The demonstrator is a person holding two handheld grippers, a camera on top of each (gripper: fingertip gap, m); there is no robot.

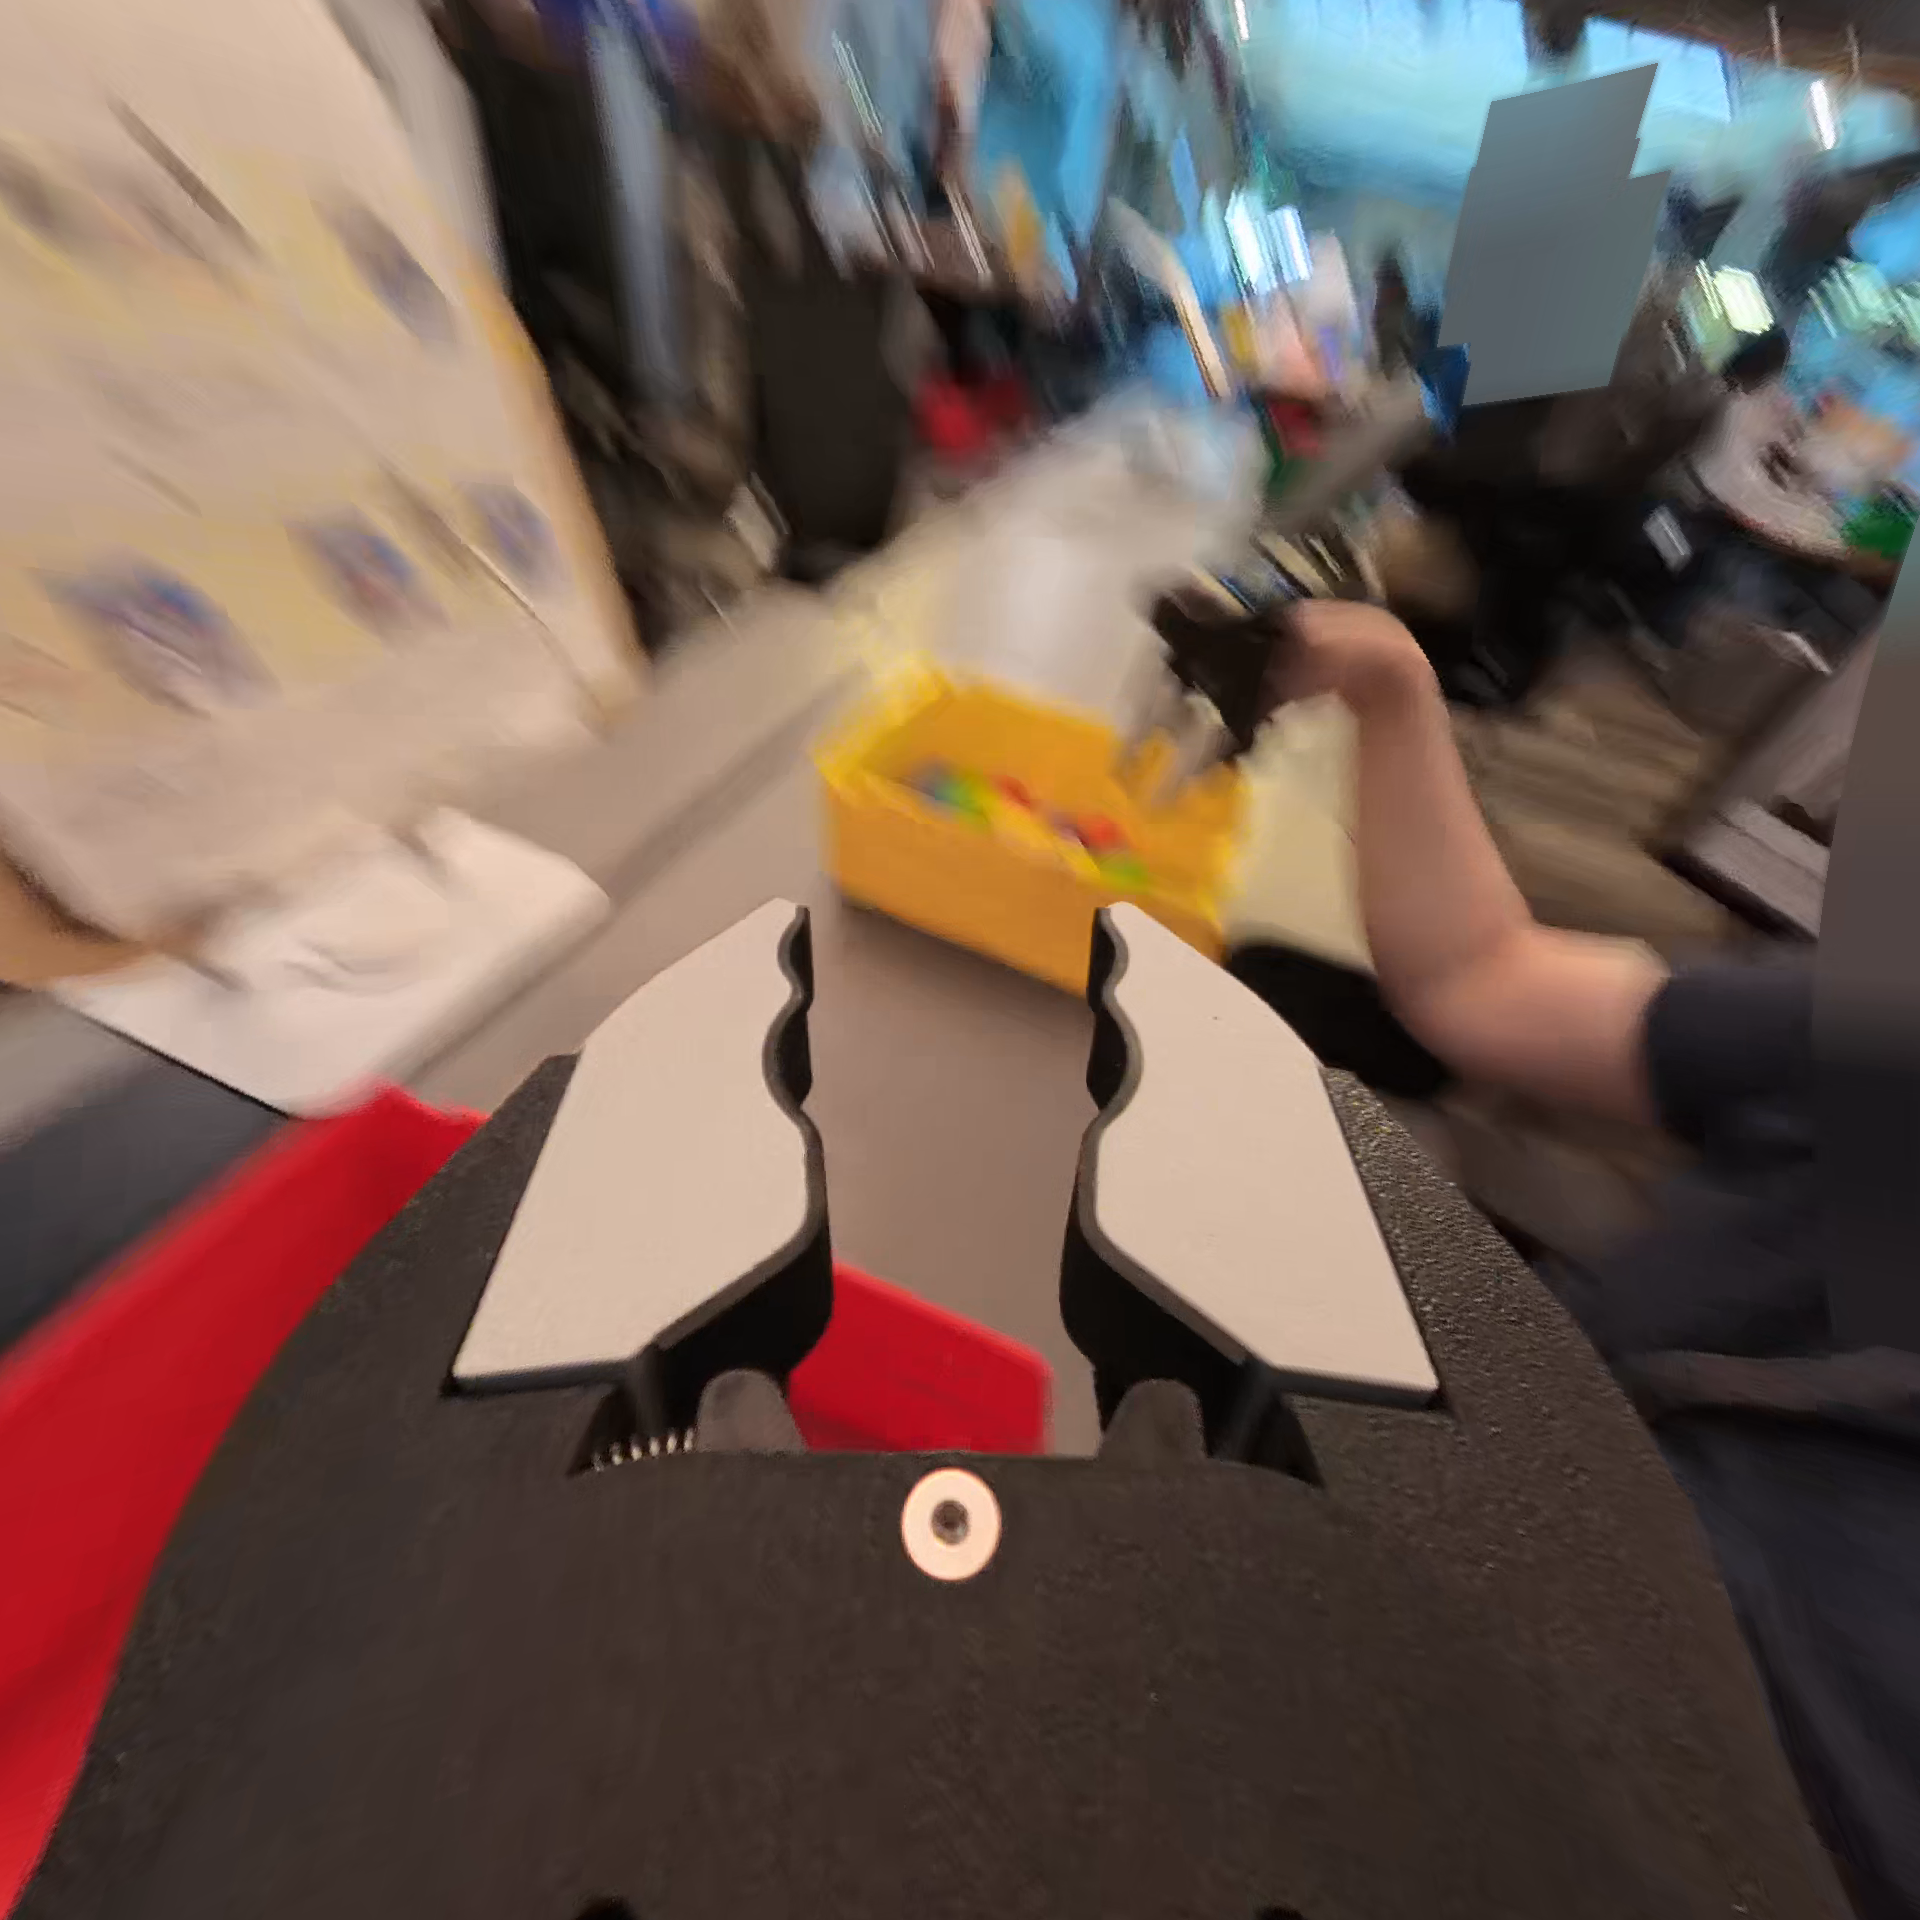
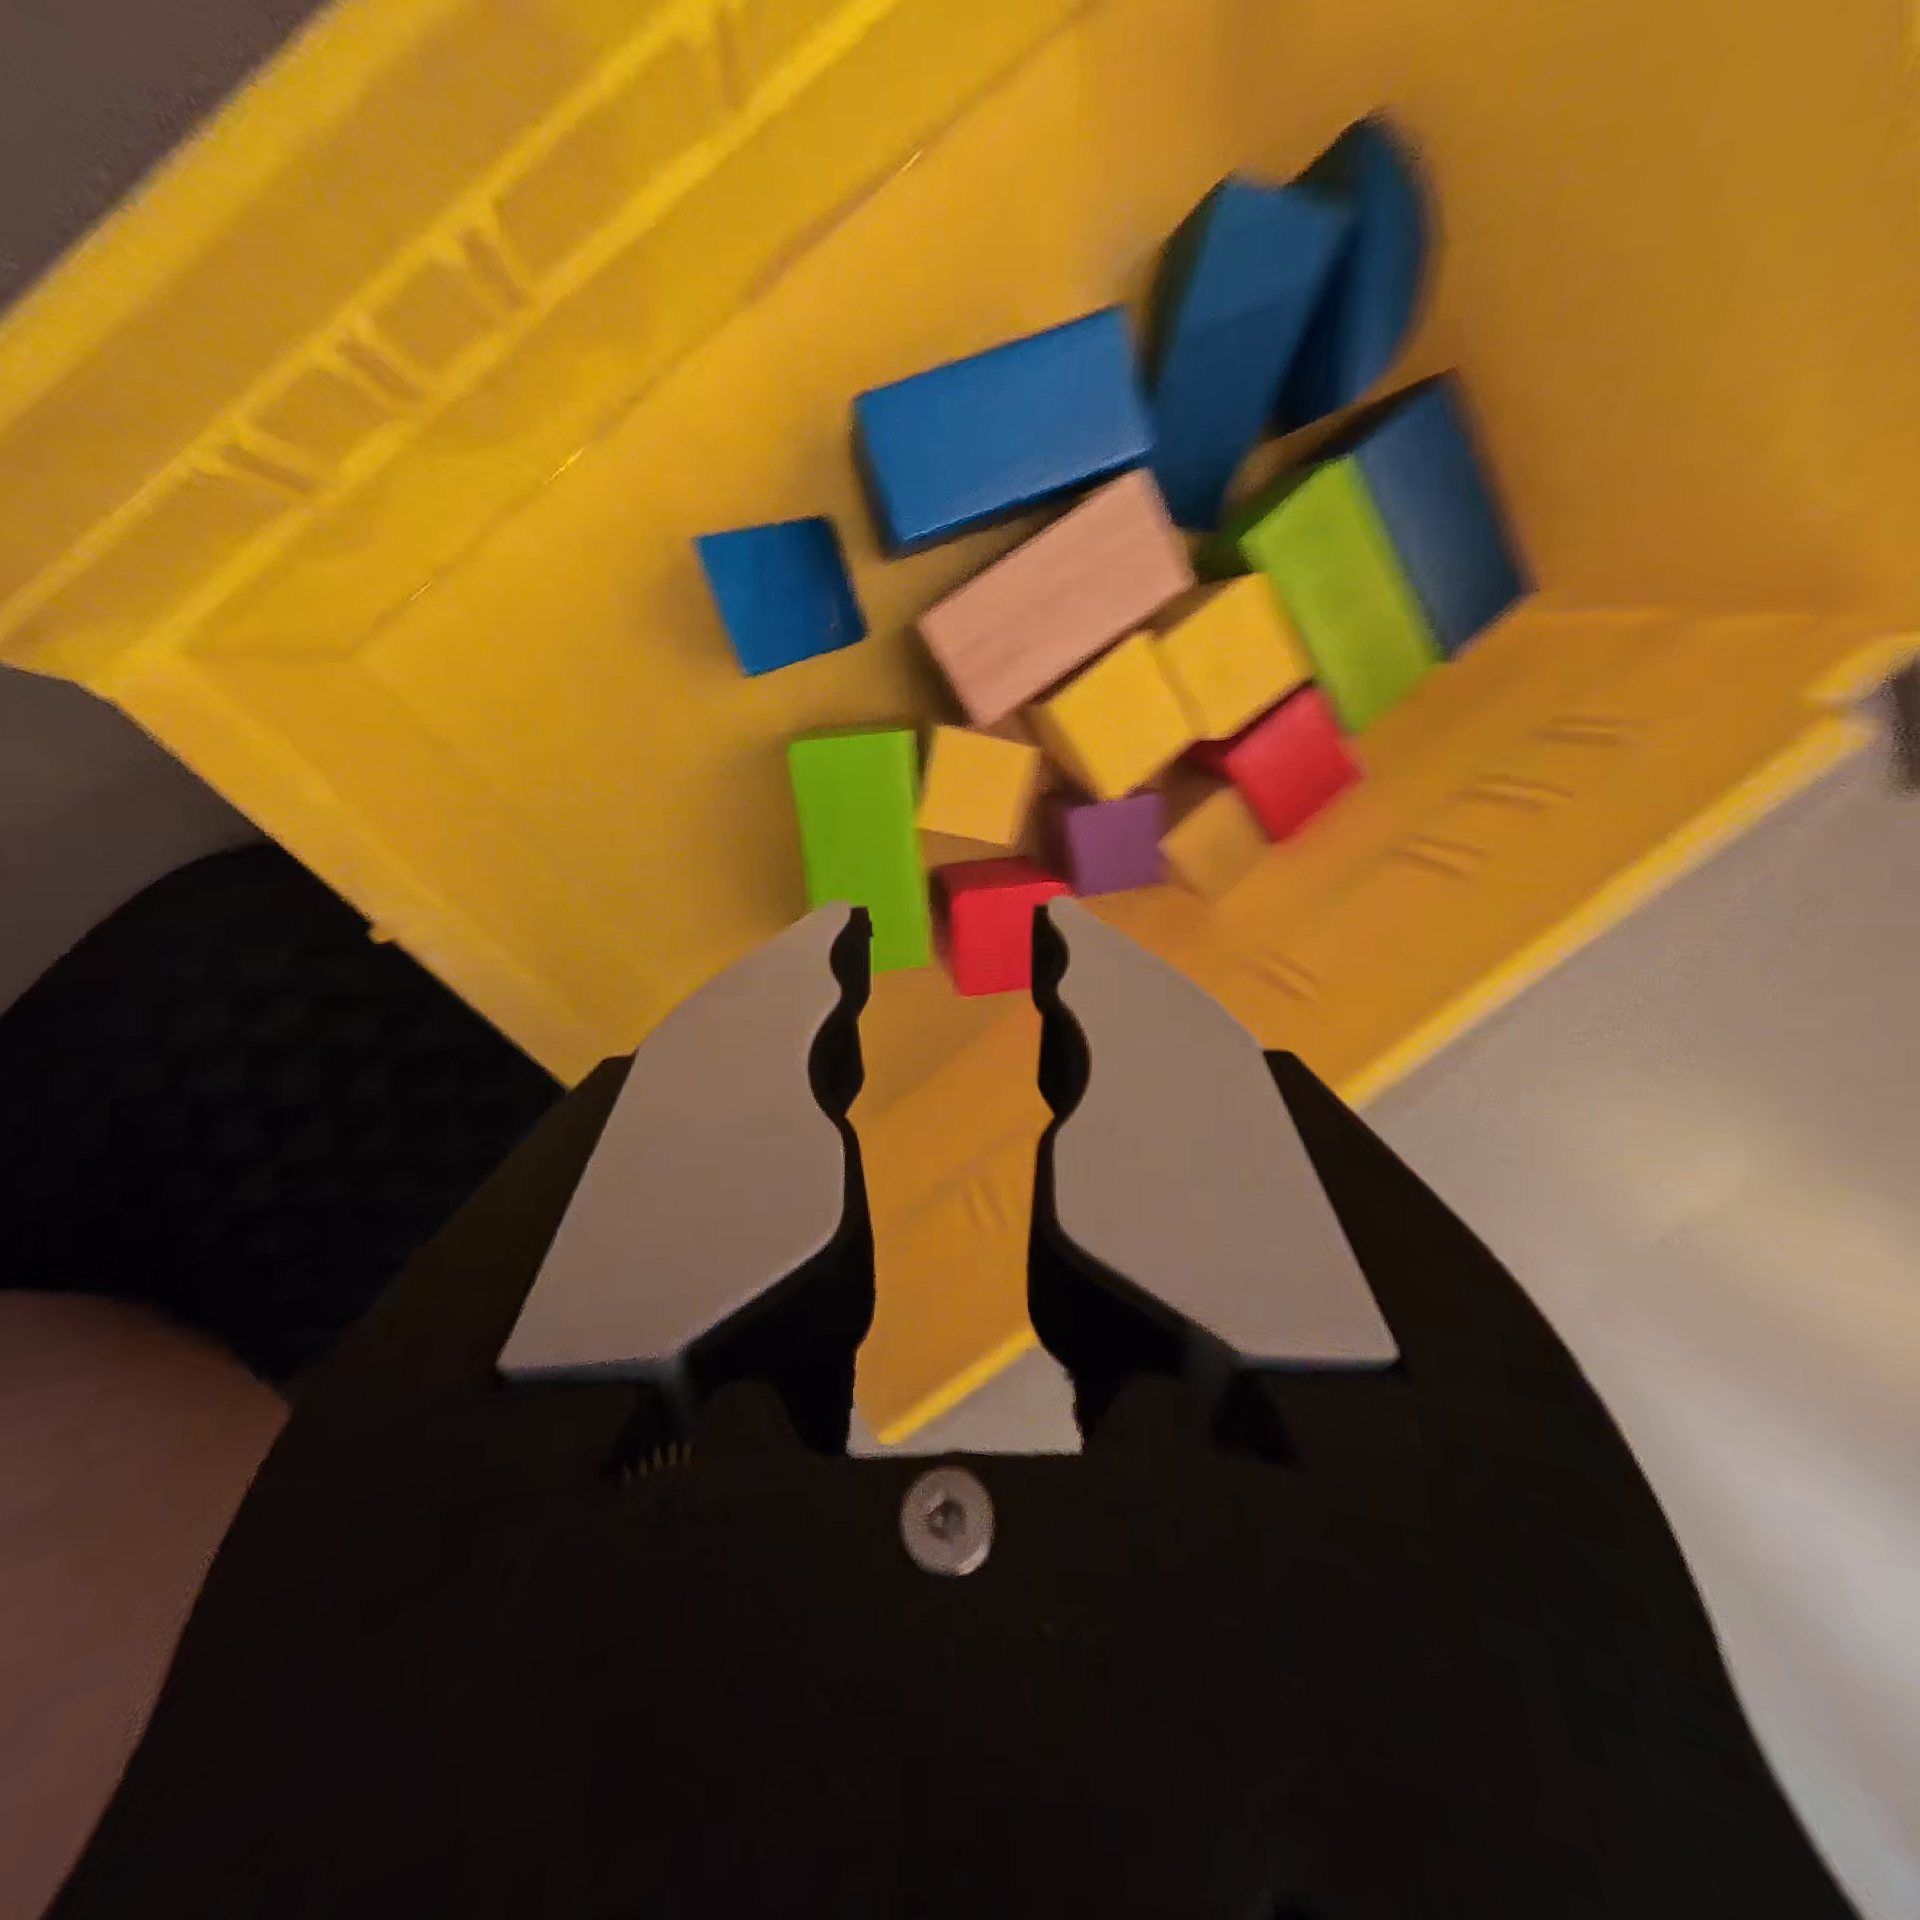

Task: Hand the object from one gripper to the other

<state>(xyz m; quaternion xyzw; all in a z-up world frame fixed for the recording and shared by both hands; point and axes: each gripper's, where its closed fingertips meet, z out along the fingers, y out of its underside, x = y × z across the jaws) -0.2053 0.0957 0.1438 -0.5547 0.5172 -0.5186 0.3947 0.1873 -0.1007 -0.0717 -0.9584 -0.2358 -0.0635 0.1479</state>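
Left wrist view: blurred by motion.
Left gripper [image 1: 951,920]: matte black textured body, flat grey fingers with wavy inner edges, spread wide apart, nothing between them.
Red bin [image 1: 208,1330]: smooth red plastic, lower left of frame, under the gripper.
Yellow bin [image 1: 977,883]: boxy plastic on the grey tabletop [image 1: 914,1091], centre of frame, bright blocks inside.
Right gripper [image 1: 1216,665]: dark, held by a bare forearm, over the yellow bin's right rim.

Right wrist view: looks down into the yellow bin [image 2: 1558,312], ribbed walls.
Right gripper [image 2: 951,920]: fingers partly apart, holding nothing.
Blocks: painted wooden cubes and bars, heaped in mid-frame.
Red cube [image 2: 992,925]: just beyond the fingertips, beside a green bar [image 2: 857,831].
Blue bar [image 2: 1003,426]: above a plain wood bar [image 2: 1055,592].
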